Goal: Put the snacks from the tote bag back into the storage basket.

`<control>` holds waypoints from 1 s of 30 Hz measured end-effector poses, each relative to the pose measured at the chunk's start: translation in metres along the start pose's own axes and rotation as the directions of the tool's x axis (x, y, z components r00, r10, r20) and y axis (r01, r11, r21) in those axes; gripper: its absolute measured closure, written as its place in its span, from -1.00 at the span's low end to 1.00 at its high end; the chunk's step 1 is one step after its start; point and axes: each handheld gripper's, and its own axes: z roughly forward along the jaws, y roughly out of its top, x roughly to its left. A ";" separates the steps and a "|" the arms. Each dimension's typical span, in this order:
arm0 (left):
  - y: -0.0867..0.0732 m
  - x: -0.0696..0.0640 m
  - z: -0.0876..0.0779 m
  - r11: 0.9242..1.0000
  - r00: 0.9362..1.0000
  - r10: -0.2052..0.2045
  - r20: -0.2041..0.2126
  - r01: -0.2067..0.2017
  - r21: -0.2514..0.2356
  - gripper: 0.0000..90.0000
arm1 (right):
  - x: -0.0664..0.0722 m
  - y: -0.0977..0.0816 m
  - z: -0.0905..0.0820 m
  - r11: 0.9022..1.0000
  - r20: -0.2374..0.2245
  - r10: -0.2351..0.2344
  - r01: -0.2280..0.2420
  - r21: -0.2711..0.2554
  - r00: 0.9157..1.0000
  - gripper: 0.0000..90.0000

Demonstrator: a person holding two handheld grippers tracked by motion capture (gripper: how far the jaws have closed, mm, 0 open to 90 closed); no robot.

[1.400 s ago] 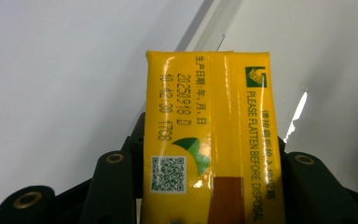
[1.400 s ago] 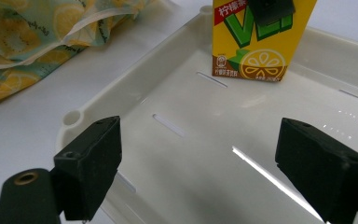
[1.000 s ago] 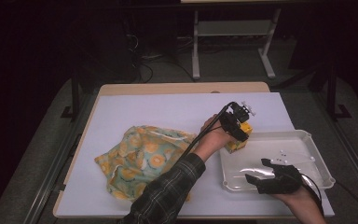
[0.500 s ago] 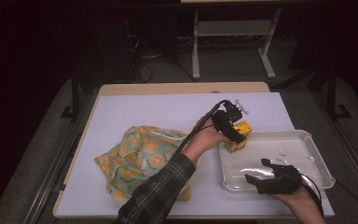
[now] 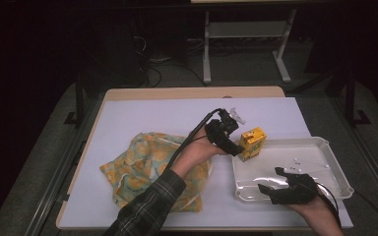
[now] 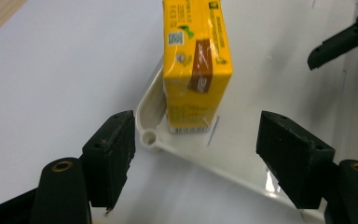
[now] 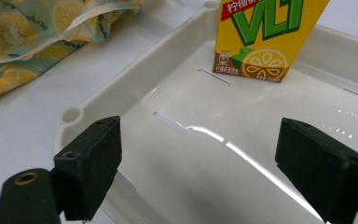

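So the yellow drink carton (image 5: 252, 143) is stood upright in the near-left corner of the white tray (image 5: 325, 147), right against the rim. From the high view it's seen just beside the left claw (image 5: 232, 147), which is held a little off the carton on the side away from the tray. Nothing is gripped there: in the left gripper view the carton (image 6: 196, 60) is seen well beyond the two black pads, which are spread wide with only the tray corner (image 6: 149, 137) and white worktop (image 6: 51, 70) between them. Those jaws have just been opening, and no thing is caught in the gap.

The carton's front is only readable from the right gripper view (image 7: 265, 37): green lettering and a lemon slice printed on yellow. The left gripper view gets the side panel instead, with a brown strip and small print.

The right claw (image 5: 285, 189) is held low over the near part of the tray, jaws also spread wide, with bare tray floor (image 7: 223, 154) between the pads.

A lemon-print cloth bag (image 5: 147, 167) is laid flat on the worktop left of the tray, under the left forearm in the high view; a corner of it (image 7: 32, 42) is caught by the right gripper view too.
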 end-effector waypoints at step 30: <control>-0.116 0.008 -0.090 0.994 0.994 -0.076 -0.082 0.069 -0.080 -0.38 | -0.003 0.006 0.005 1.000 0.017 0.011 -0.012 0.015 1.000 -0.70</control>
